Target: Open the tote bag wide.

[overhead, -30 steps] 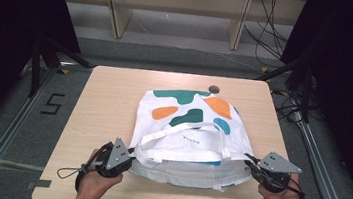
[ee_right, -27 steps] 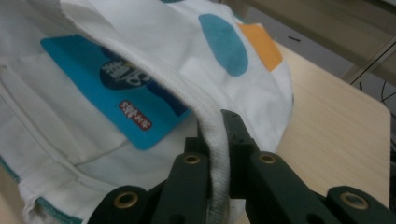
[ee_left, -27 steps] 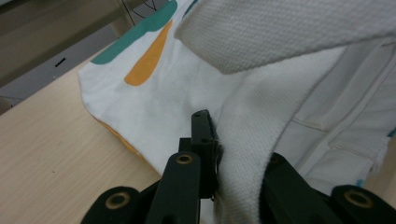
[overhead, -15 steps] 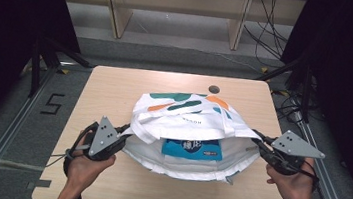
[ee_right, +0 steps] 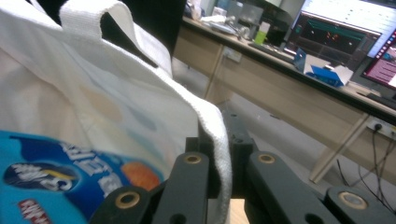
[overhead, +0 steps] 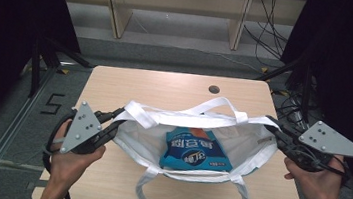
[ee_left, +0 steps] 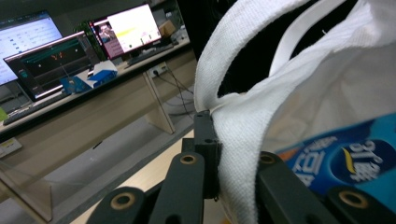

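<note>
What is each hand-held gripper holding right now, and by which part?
Both hold the white tote bag by its mouth rim: left hand-held gripper on one end, right hand-held gripper on the opposite end.

I have both forearms coming in low, wide apart. My left gripper (overhead: 117, 119) points inward to the right, jaws clamped tight. My right gripper (overhead: 275, 129) mirrors it, pointing inward to the left, jaws likewise pinched closed.

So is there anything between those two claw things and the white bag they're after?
Nothing visible. The left gripper and the right gripper are each shut on the rim of the white bag, holding its mouth open above the table. The blue snack packet lies inside the bag, not at either pinched edge.
</note>
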The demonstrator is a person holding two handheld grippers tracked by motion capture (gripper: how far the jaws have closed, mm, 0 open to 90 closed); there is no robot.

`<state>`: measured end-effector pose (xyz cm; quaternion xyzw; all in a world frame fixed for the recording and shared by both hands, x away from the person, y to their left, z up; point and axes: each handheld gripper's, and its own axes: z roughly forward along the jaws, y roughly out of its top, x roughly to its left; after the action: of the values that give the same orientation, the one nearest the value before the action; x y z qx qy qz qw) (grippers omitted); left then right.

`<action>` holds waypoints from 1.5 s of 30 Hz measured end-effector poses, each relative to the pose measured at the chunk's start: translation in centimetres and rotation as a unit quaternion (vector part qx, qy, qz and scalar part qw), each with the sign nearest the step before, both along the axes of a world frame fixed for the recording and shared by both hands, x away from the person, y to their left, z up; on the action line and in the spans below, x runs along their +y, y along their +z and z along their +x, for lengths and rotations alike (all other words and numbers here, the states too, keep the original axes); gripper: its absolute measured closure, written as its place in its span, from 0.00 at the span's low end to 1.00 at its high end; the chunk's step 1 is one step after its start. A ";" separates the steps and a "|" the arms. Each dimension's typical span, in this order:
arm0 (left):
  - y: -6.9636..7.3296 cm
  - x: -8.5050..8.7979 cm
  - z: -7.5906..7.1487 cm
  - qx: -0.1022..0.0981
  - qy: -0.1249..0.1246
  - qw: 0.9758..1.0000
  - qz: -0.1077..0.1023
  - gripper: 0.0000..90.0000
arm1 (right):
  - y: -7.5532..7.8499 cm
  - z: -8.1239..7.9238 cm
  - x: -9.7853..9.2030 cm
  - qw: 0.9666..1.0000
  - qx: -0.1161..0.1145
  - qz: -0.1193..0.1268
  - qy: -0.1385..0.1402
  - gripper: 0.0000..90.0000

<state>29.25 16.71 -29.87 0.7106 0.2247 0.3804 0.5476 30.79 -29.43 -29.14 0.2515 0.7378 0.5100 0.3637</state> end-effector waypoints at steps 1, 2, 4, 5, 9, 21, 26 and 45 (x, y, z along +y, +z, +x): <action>0.3 0.0 0.2 -0.002 -0.002 1.000 0.001 0.96 | 0.3 0.0 -0.1 1.000 -0.007 0.002 0.005 0.98; 0.5 0.0 0.5 0.003 -0.004 1.000 -0.006 0.96 | 0.5 -0.1 0.0 1.000 0.000 0.006 0.001 0.98; 0.6 0.1 1.6 0.017 -0.009 0.999 -0.027 0.96 | 0.9 0.3 -0.1 1.000 0.008 0.015 0.005 0.98; 0.5 0.1 2.2 0.021 -0.007 0.999 -0.035 0.96 | 1.1 1.2 -0.1 1.000 0.004 0.015 -0.003 0.98; 0.3 0.2 4.4 0.031 0.004 0.998 -0.053 0.96 | 1.3 2.8 0.2 1.000 0.000 0.013 -0.008 0.98; 0.9 0.8 4.3 0.036 0.004 0.997 -0.072 0.96 | 2.5 2.3 0.9 1.000 -0.017 0.008 -0.009 0.98; 2.1 0.7 2.8 0.020 -0.018 0.997 -0.079 0.96 | 3.2 1.0 0.6 0.999 -0.022 0.022 -0.002 0.98; -2.4 0.2 9.6 0.119 -0.024 0.989 -0.080 0.94 | 0.4 6.9 -0.2 0.999 0.042 0.014 -0.031 0.98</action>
<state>38.90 16.92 -32.27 0.7097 0.3014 0.2603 0.5811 37.68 -29.62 -28.78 0.3005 0.7372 0.4979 0.3441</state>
